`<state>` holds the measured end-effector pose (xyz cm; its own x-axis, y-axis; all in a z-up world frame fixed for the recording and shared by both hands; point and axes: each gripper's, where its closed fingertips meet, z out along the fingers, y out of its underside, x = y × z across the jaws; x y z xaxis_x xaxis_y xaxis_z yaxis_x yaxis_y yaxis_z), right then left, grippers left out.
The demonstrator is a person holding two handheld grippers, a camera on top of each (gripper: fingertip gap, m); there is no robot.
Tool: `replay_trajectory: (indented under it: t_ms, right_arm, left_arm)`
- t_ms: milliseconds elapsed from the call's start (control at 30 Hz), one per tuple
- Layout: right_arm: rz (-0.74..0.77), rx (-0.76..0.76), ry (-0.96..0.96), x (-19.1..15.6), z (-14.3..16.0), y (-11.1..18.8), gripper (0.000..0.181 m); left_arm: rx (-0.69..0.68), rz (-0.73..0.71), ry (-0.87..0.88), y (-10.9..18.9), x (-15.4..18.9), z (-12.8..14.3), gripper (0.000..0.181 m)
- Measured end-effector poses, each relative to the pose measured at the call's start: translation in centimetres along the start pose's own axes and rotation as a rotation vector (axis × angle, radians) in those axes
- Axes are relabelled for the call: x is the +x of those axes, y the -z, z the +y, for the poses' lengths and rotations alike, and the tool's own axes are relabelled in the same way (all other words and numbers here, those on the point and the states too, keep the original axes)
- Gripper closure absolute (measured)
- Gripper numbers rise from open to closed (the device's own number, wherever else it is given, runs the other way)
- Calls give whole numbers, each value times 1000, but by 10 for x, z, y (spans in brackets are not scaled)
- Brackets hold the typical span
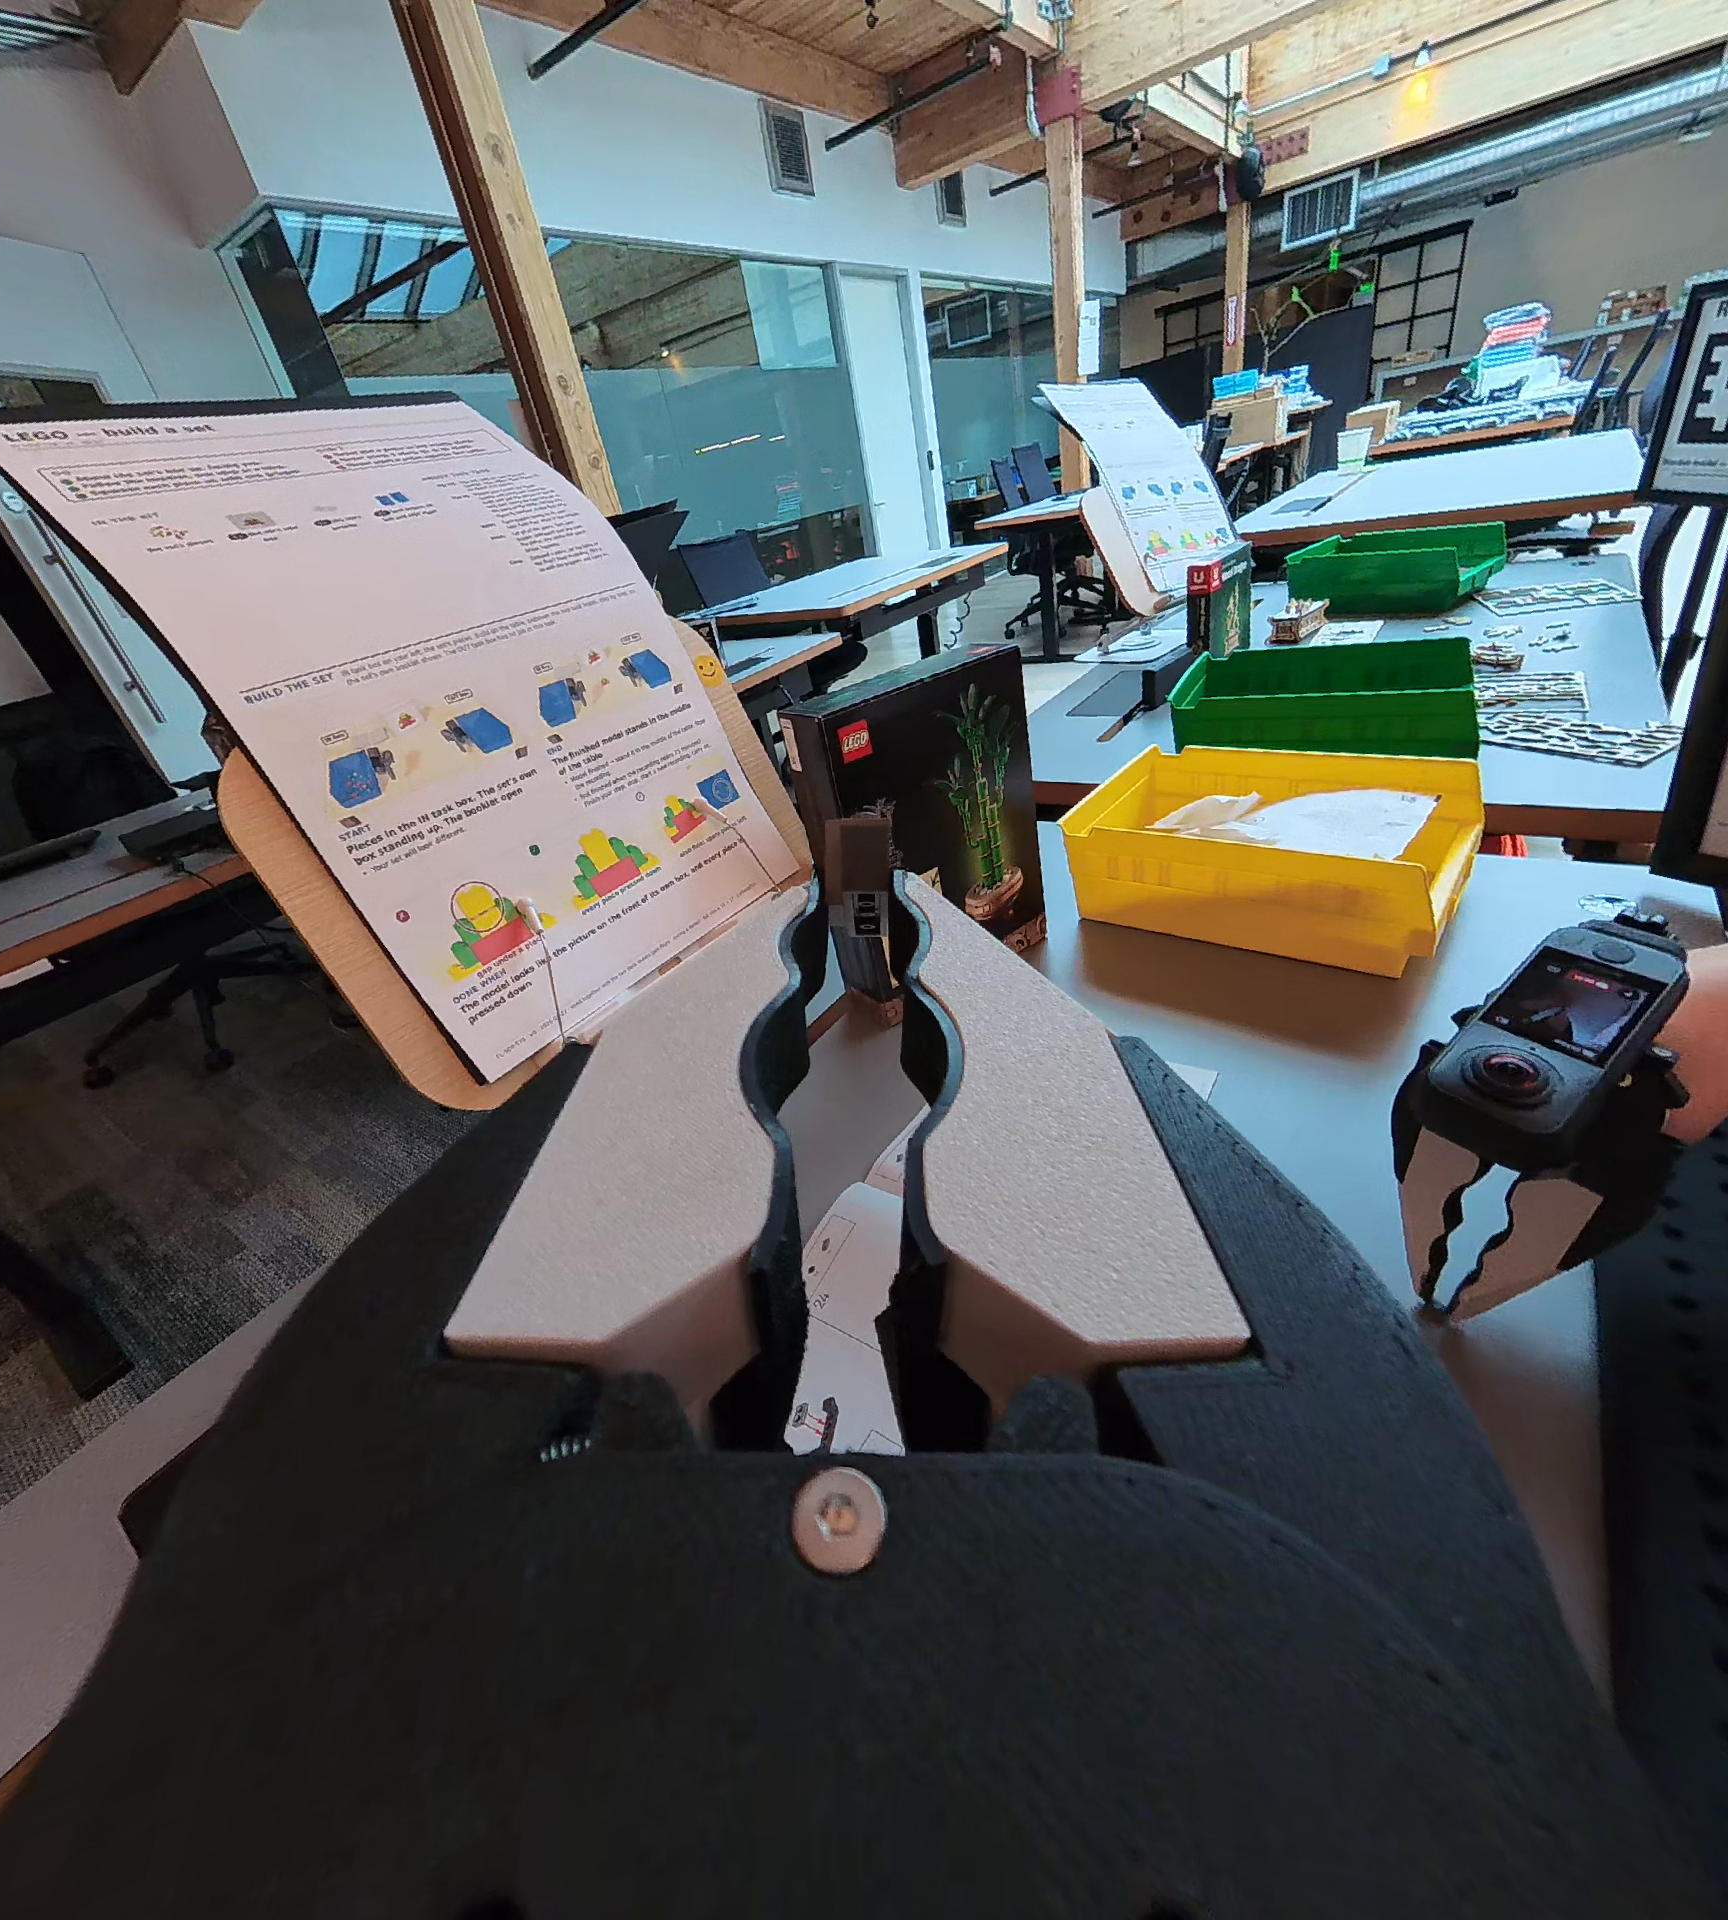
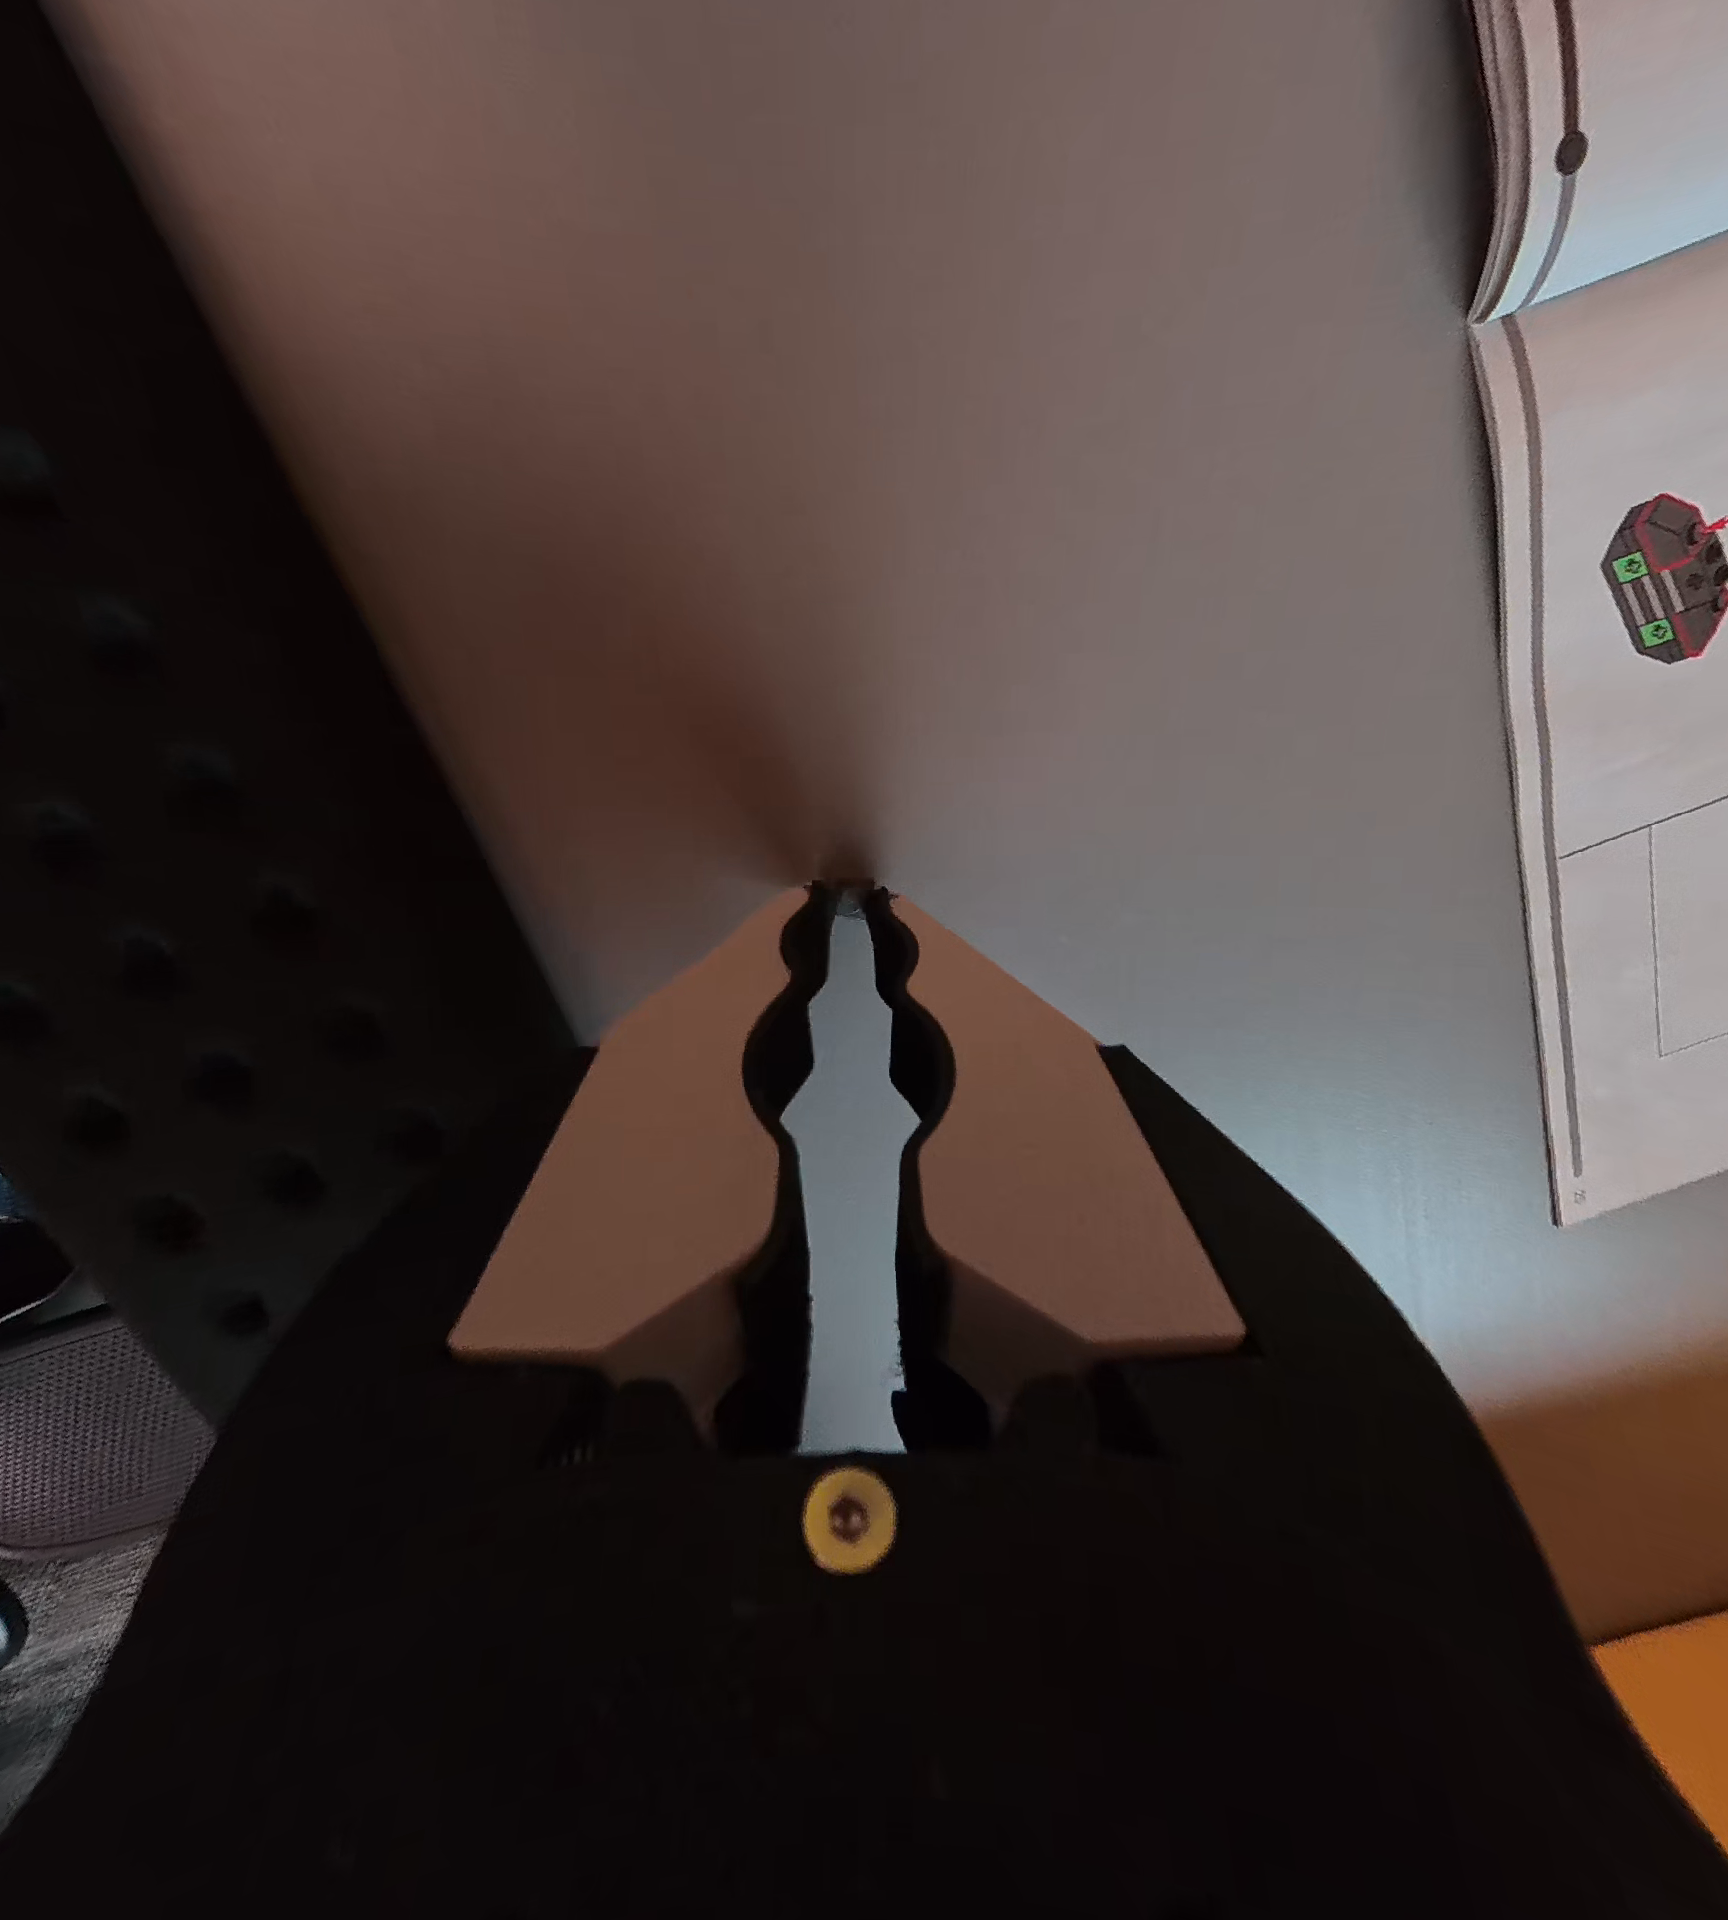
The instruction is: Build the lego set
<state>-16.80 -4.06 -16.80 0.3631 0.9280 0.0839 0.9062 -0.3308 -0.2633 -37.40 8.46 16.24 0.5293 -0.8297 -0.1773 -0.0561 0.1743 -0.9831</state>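
In the left wrist view my left gripper (image 1: 866,914) is shut on a dark grey and brown lego assembly (image 1: 862,894), held upright above the grey table (image 1: 1255,1060). The open instruction booklet (image 1: 839,1299) lies under its fingers. My right gripper (image 1: 1444,1299) stands at the right, tips down on the table. In the right wrist view the right gripper (image 2: 847,900) points down at the bare table (image 2: 839,416). Its tips are nearly closed on a tiny grey piece (image 2: 849,906) that touches the surface. The booklet (image 2: 1670,727) lies to the right.
A black lego box (image 1: 922,790) stands behind the left gripper. A yellow bin (image 1: 1255,873) with white bags sits at the back right, green bins (image 1: 1327,696) beyond it. An instruction board (image 1: 372,675) leans at the left. A black perforated panel (image 2: 112,831) borders the table. Tip to tip, the grippers are about 40 centimeters apart.
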Motion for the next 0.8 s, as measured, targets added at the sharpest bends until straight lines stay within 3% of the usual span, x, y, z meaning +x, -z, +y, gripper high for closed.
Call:
replay_trajectory:
  t_ms: [800]
  right_arm:
    - [-31, 1, -23, -3, 0, 1, 169]
  left_arm:
    - [-8, 5, -4, -2, 2, 1, 172]
